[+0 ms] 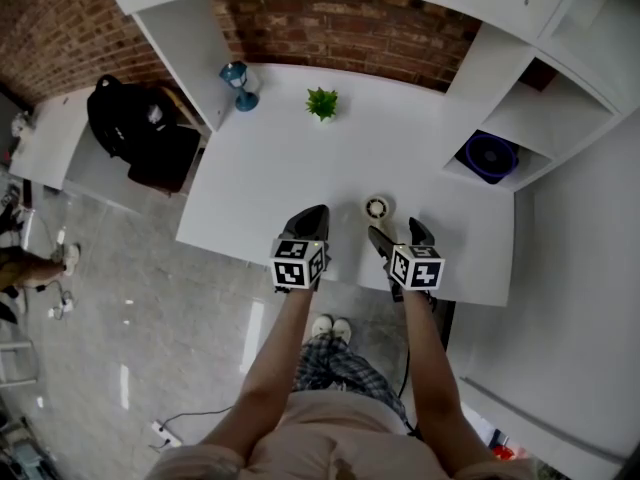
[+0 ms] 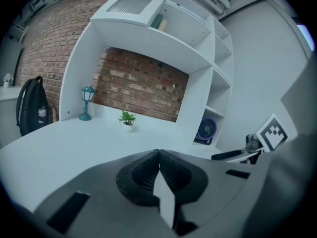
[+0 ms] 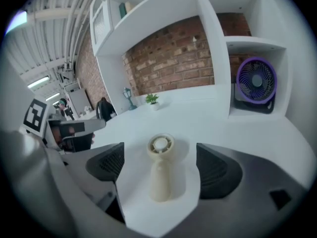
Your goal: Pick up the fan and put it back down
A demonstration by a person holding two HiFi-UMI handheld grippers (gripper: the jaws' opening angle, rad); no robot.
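Your right gripper's (image 1: pixel 398 230) jaws are released, lined up on the cream fan (image 3: pixel 160 175) lying on the worktop (image 1: pixel 280 168). Your left gripper's (image 2: pixel 158 155) jaws are clenched and empty. This fits either about to grasp or just set down.

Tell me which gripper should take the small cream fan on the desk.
Right. The right gripper has its jaws open, with the cream fan straight ahead between them, untouched. The left gripper is shut and sits off to the fan's left.
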